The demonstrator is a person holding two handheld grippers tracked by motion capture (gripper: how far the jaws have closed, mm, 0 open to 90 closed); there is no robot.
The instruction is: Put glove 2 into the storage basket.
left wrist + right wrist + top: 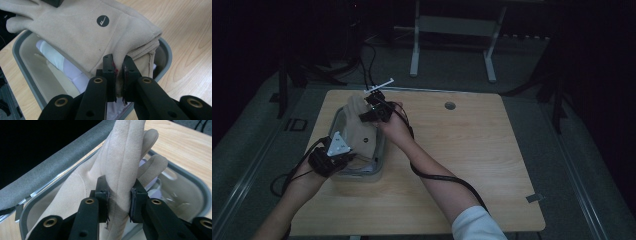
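Over the wooden table [472, 150], I had both claws pinching the soft, light, floppy glove [82, 37]: left gripper [119, 75] at its cuff edge, right gripper [120, 200] at the fingers' base, above the bin [25, 72].

The beige glove [82, 37] is soft, matt, suede-like cloth with stitched seams and a smooth round black badge [103, 21]. The grey-rimmed translucent tub [23, 45] looks like smooth, slightly glossy plastic. The light wooden table [472, 150] shows fine grain under a satin finish. Black gripper arms look matt plastic with brass-coloured rivets [98, 80].
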